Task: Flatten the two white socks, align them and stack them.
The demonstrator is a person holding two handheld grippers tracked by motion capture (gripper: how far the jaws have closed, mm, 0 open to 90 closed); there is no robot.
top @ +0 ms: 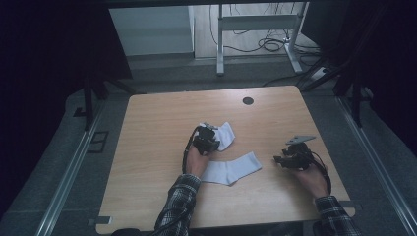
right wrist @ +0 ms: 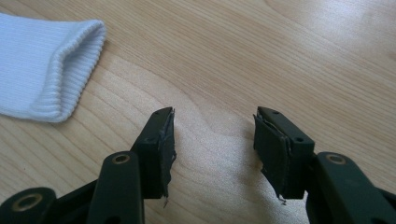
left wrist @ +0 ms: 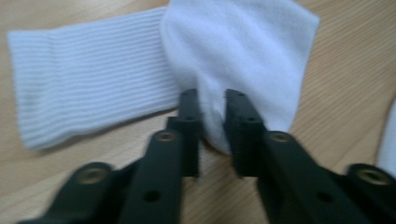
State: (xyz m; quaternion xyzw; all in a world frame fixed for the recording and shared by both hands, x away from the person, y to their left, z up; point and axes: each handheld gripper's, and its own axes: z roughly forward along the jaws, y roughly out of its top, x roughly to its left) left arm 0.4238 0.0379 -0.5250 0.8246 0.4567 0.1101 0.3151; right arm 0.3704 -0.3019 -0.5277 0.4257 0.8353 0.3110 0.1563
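On the light wooden counter (top: pixel 162 147), the left hand-held gripper (top: pixel 208 139) sits near the middle, its jaws narrowed onto a fold of the folded white cotton sock (top: pixel 223 133). In the left gripper view, that pinch lands on the smooth foot part (left wrist: pixel 243 56), right at its lower edge, with the ribbed cuff (left wrist: pixel 93 74) stretching off to the left, flat on the wood. The bite looks shallow: only a small nub of cloth sits between the jaws.

Just right of and below that lies the second white ribbed sock (top: pixel 231 169), flat and stretched out, its open cuff end (right wrist: pixel 56 70) pointing toward the right hand-held gripper (top: pixel 286 158). That gripper hovers low over bare wood, its jaws wide apart and holding nothing, a short way from the cuff.

The work in hand seems to be pairing or folding the socks. To do it well, the left pinch should catch both layers of cloth, not just the top one, or the sock will unfold when lifted; pushing slightly deeper before lifting would help. The right gripper should slide one jaw under the cuff edge rather than press down on it, then close firmly, since thin knit slips easily on smooth wood.
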